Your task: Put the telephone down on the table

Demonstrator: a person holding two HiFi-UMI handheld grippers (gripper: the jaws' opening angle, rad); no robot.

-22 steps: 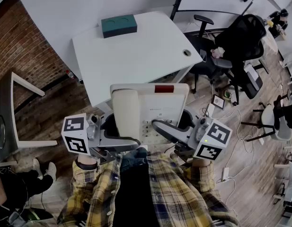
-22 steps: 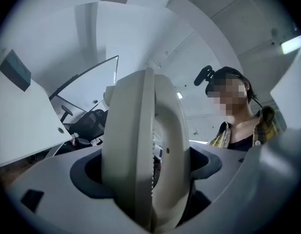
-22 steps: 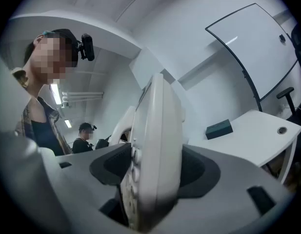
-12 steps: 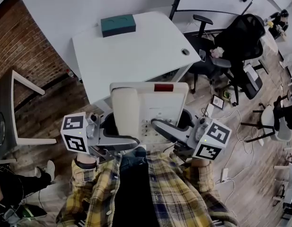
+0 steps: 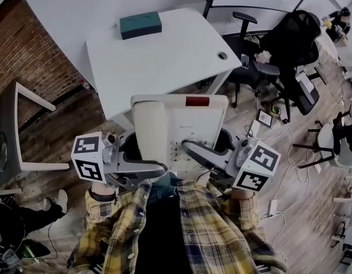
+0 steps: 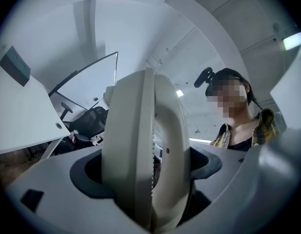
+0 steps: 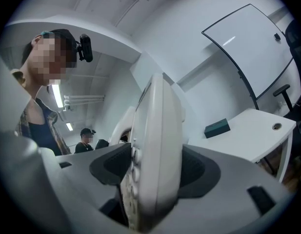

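The person wears a yellow plaid shirt [image 5: 213, 230] crossed with grey-blue and white checks, open over a black top [image 5: 158, 236]. Blue jeans [image 5: 164, 186] show just behind the grippers. The left gripper [image 5: 150, 168] and the right gripper [image 5: 194, 153] have smooth, curved, light-grey jaws with dark-grey recessed pads. Each carries at its rear a white cube [image 5: 89, 157] printed with black square markers. A small black camera [image 7: 85, 48] is mounted on a dark cap [image 6: 233, 74].

White table [image 5: 164, 61] stands on a wood-plank floor [image 5: 73, 124]. A teal box [image 5: 140, 25] lies at the table's far left corner, and a round cable port [image 5: 222, 55] sits near its right edge. Brick wall [image 5: 21, 44] to the table's left, white wall [image 5: 79, 4] behind it. Black office chairs [image 5: 290, 44] and loose floor cables [image 5: 281, 144] to its right.
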